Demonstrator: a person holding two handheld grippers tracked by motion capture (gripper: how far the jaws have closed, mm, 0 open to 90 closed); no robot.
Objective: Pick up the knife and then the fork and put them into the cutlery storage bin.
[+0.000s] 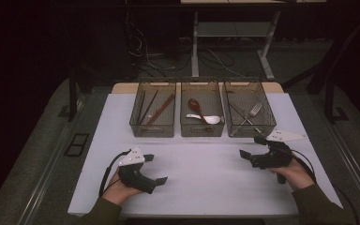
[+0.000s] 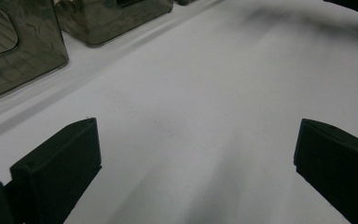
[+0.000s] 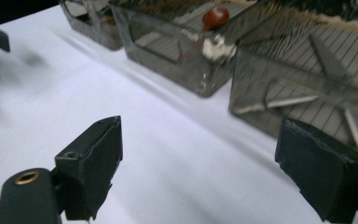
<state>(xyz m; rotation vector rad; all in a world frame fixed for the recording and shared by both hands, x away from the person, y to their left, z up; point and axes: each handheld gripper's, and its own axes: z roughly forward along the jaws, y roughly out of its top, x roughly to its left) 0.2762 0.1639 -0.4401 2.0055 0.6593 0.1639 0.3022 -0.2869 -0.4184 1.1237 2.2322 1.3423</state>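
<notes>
The surface [image 1: 201, 173] was plain white. Three bins [image 1: 202, 129] were smoky, translucent grey with ribbed floors. One spoon [image 1: 194, 104] was reddish brown, another spoon [image 1: 207, 119] white; the fork [image 1: 255, 109] was silvery. Both tools, the left tool [image 1: 154, 168] and right tool [image 1: 252, 146], were black, each topped by a pale grey plate.

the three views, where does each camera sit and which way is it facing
High view: above the person's side, facing forward and down on the white table; forearms, left gripper, right gripper.
Left gripper view: along its open jaws, across the table to two bins.
Right gripper view: along its open jaws toward the spoon bin.
Shared: the bins and table.
</notes>
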